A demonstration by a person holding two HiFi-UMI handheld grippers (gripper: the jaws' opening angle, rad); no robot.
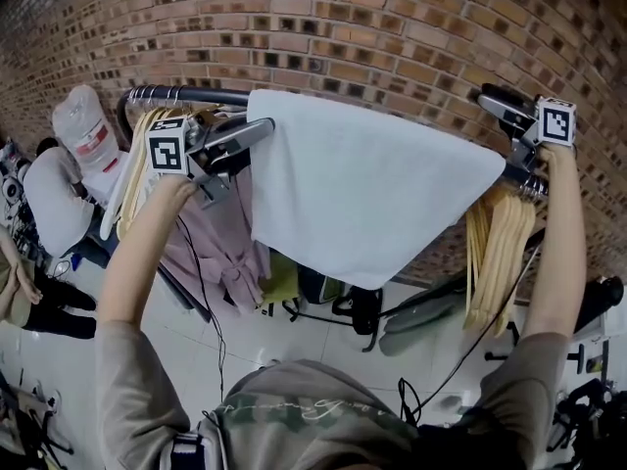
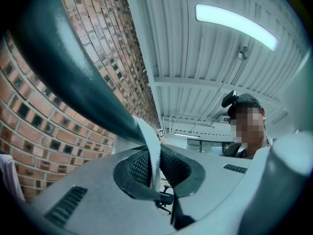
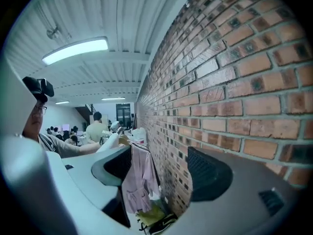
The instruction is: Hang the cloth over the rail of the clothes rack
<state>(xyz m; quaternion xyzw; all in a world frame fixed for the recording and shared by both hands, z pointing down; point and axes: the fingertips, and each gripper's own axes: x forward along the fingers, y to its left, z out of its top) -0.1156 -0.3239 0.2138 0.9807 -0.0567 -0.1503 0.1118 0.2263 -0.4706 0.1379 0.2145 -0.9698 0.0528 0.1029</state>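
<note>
A wall of rough red-brown brick (image 1: 372, 27) with pale mortar lines fills the background. Below it is a floor of glossy light tiles (image 1: 245, 331). In the two gripper views a ribbed white metal ceiling carries a long fluorescent light (image 2: 234, 23).

A dark, round, smooth rail (image 1: 186, 94) runs across the head view from 10 o'clock toward 3 o'clock. The cloth (image 1: 362, 184) is a white rectangle with a soft, faintly napped surface. It sits at the middle of that view, hanging over the rail in a broad flat sheet. Its lower edge slants and comes to a point at 6 o'clock.

The left gripper (image 1: 257, 130) is at 10 o'clock of the cloth, on its upper left corner. In the left gripper view its ribbed black pads (image 2: 139, 168) are pressed together on a thin white fold of the cloth (image 2: 154, 151), right beside the rail (image 2: 73, 77).

The right gripper (image 1: 490, 96) is at 2 o'clock of the cloth, near its upper right corner. In the right gripper view its grey jaws with dimpled black pads (image 3: 205, 175) stand well apart with nothing between them (image 3: 159, 173). Only the wall and a distant pink garment (image 3: 139, 180) show through the gap.

Each gripper carries a white cube with a black square marker (image 1: 168, 147).

Pale wooden hangers (image 1: 137, 164) bunch on the rail at 9 o'clock, with the limp pink garment (image 1: 220, 233) hanging just beside them. More wooden hangers (image 1: 495, 243) hang at 4 o'clock.
</note>
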